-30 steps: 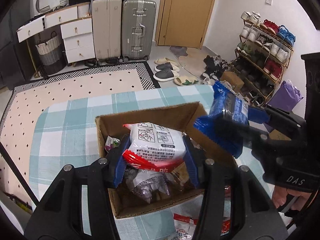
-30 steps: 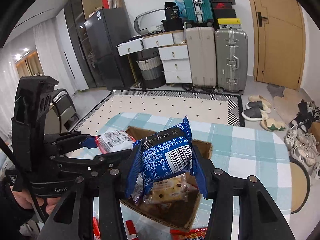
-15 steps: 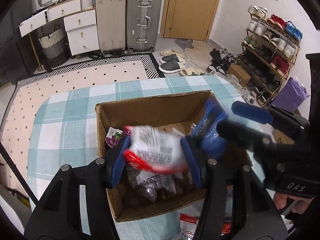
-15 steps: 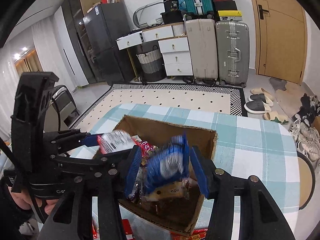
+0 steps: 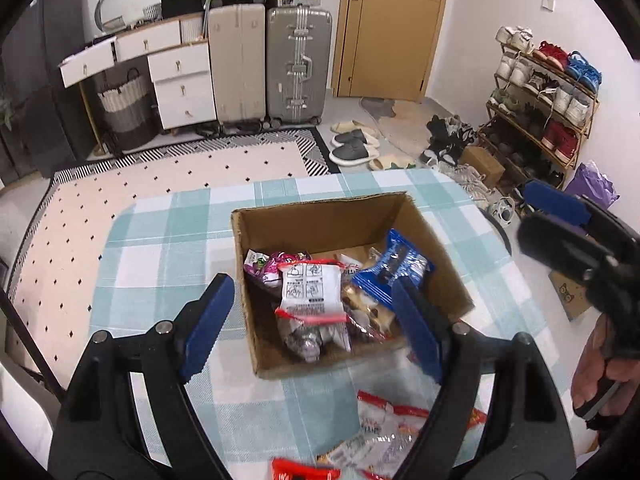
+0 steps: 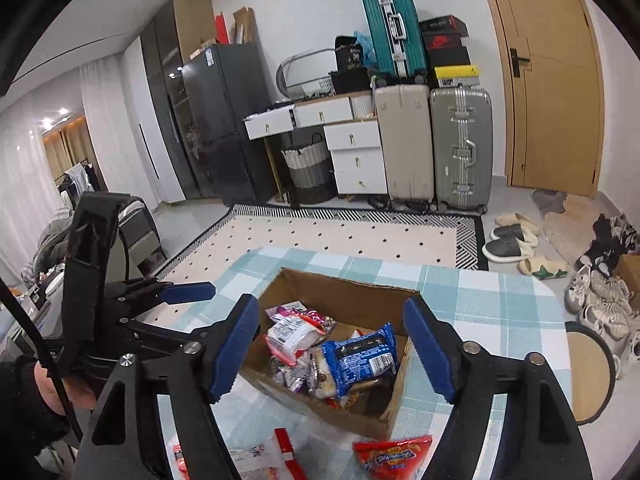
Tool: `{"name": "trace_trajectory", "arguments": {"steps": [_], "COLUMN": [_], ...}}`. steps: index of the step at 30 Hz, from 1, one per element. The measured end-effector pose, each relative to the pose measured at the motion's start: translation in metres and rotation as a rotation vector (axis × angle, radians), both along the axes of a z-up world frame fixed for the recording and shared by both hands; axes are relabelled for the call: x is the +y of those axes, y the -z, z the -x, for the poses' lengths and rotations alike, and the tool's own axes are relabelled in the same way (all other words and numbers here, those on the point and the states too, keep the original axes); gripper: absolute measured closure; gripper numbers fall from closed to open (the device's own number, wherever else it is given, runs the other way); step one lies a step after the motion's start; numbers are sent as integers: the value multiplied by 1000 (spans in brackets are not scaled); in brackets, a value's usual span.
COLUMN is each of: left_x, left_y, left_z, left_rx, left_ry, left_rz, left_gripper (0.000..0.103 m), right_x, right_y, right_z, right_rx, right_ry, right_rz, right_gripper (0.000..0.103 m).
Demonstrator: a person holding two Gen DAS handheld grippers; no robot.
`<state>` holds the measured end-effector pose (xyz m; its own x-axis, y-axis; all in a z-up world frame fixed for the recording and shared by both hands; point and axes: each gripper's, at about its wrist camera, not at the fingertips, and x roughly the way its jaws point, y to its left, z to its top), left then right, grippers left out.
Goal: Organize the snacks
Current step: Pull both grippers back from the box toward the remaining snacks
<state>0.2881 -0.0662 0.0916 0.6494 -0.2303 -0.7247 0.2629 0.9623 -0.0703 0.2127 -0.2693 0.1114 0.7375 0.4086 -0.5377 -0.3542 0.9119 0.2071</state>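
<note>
1. The left gripper (image 5: 316,328) hangs over the near edge of the cardboard box (image 5: 320,216), its jaws opening wide with nothing pressed between the blue pads; the white-and-red snack packet (image 5: 312,294) lies loose on top of the pile inside the box.
2. The right gripper (image 6: 334,354) is likewise opening, its pads well apart and gripping nothing; the blue biscuit packet (image 6: 360,354) rests tilted against the other snacks, near the box's right wall.
3. More snacks lie on the checked tablecloth (image 5: 168,248) outside the box: a red packet (image 6: 394,458) just beside its near corner and red-and-white wrappers (image 5: 384,428) below the left gripper.
4. Risks from here, as a judgement:
   - The blue packet sits high and slanted; a nudge from either gripper as it pulls away could tip it over the rim.
   - The box looks light; a finger catching its near wall could drag or tilt it on the cloth.
   - The two grippers work close together, so reaching for the same loose packet could make them knock into each other.
   - The glossy wrappers on the cloth lie flat, so pads may slide off them or pinch the tablecloth instead.
</note>
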Motion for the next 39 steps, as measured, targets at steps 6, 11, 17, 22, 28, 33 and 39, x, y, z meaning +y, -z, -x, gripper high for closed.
{"name": "trace_trajectory", "arguments": {"steps": [6,11,17,22,28,33,39], "left_x": [13,24,35,39,42,45,50], "left_y": [-27,-49,-63,-67,-52,-30,5], "left_z": [47,89,137,173,220,240,248], "left_rx": [-66,-138,-215,-279,-377,-394,-385], "left_ry": [-11,-24,-46,-47,-55,-60,-82], "left_rz": [3,18,45,56,22,-5,-49], "left_gripper": [22,21,3,1,1,1,1], "right_x": [4,8,8,0,-11,-21,-29], "right_y": [-27,-42,-39,-18,18,58,99], "right_z": [47,82,126,154,182,195,195], "right_rx": [-72,-118,-161,-160,-163,-119,-51], "right_ry": [-30,-52,-64,-41,-38,3,42], "right_rz": [8,15,2,-11,-46,-81,-133], "right_gripper": [17,13,5,3,2,1,1]}}
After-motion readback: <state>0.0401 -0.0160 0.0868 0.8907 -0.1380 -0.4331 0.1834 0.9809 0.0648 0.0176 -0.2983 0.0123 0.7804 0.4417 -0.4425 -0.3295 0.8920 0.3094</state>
